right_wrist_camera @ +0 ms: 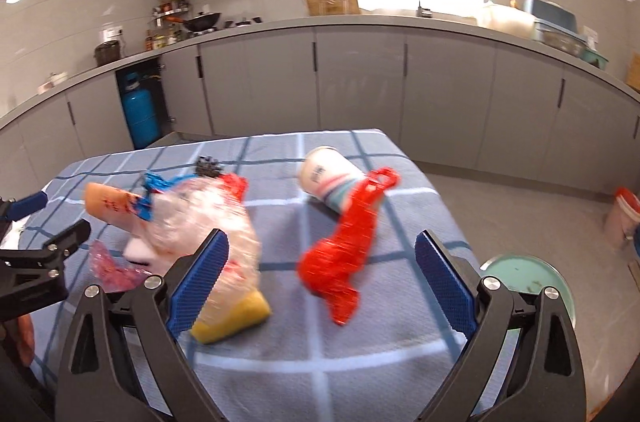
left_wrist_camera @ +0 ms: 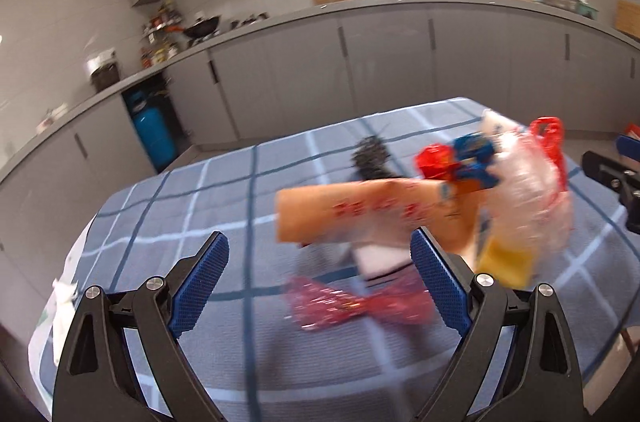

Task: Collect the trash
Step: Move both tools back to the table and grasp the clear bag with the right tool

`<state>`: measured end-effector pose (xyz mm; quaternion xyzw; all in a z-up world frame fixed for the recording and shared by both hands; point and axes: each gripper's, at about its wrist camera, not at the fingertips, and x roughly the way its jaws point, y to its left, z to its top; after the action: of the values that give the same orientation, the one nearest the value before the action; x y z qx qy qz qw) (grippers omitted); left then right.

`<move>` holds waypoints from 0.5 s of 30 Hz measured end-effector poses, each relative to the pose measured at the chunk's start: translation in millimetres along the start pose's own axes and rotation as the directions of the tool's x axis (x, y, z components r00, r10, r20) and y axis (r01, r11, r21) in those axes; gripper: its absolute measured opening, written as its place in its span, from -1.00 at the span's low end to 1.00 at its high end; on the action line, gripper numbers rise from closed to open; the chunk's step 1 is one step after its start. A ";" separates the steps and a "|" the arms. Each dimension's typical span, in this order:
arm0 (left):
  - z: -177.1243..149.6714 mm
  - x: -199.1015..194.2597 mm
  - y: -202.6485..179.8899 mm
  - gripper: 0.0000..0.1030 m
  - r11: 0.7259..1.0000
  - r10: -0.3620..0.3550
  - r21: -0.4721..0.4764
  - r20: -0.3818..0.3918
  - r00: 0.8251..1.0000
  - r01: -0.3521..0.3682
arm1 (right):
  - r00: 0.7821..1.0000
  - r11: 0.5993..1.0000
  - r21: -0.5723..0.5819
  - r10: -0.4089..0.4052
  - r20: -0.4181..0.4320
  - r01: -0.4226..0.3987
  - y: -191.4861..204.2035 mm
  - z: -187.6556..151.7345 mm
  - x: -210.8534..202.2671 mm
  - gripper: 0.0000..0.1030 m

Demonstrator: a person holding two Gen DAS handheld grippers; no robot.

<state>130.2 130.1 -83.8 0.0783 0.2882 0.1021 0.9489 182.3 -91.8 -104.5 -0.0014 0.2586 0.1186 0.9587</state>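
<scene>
Blue-padded jaws of the left gripper point(left_wrist_camera: 319, 280) and right gripper point(right_wrist_camera: 322, 278) stand wide, gripping nothing. Trash lies on the checked tablecloth point(right_wrist_camera: 360, 350): a clear bag point(right_wrist_camera: 208, 222) over a yellow sponge point(right_wrist_camera: 236, 318), an orange packet point(left_wrist_camera: 360, 212), a pink wrapper point(left_wrist_camera: 340, 304), a red bag point(right_wrist_camera: 344, 258), and what looks like a paper cup point(right_wrist_camera: 328, 178) through the blur.

Table with blue checked cloth point(right_wrist_camera: 360, 362)

On it lie a red bag point(right_wrist_camera: 344, 254), paper cup point(right_wrist_camera: 328, 178), yellow sponge point(right_wrist_camera: 236, 318), orange packet point(right_wrist_camera: 108, 202), pink wrapper point(right_wrist_camera: 112, 270).
</scene>
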 end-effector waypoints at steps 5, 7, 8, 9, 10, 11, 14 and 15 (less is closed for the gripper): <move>-3.3 10.2 28.2 0.76 0.997 0.042 -0.060 -0.030 0.999 -0.043 | 0.998 0.998 -0.030 0.060 -0.008 -0.060 28.6 6.6 10.9 0.81; -4.6 12.9 33.9 0.76 0.996 0.045 -0.073 -0.038 0.998 -0.048 | 0.997 0.996 -0.033 0.078 -0.021 -0.079 36.0 6.7 16.7 0.81; -5.3 14.2 36.1 0.76 0.996 0.042 -0.077 -0.043 0.998 -0.046 | 0.996 0.996 -0.034 0.083 -0.025 -0.084 38.7 6.3 17.9 0.81; -7.6 15.0 38.4 0.76 0.996 0.040 -0.080 -0.045 0.998 -0.044 | 0.996 0.995 -0.037 0.088 -0.032 -0.089 41.4 5.4 20.1 0.81; -8.5 16.0 39.7 0.76 0.996 0.039 -0.083 -0.046 0.998 -0.043 | 0.995 0.995 -0.038 0.091 -0.039 -0.093 42.8 4.3 22.3 0.80; -10.6 17.9 42.5 0.76 0.996 0.037 -0.083 -0.048 0.998 -0.041 | 0.994 0.994 -0.037 0.100 -0.051 -0.101 44.2 2.5 24.4 0.78; -12.6 21.3 43.4 0.76 0.995 0.029 -0.089 -0.058 0.998 -0.034 | 0.982 0.988 -0.030 0.148 -0.117 -0.152 46.0 -2.3 33.5 -0.14; -12.7 21.7 43.3 0.76 0.995 0.027 -0.092 -0.059 0.998 -0.032 | 0.980 0.987 -0.032 0.151 -0.128 -0.156 47.3 -3.5 35.7 -0.20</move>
<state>134.3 178.3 -96.7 0.0351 0.3094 0.1316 0.9411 199.7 -37.9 -122.6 -0.0091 0.3149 0.1973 0.9284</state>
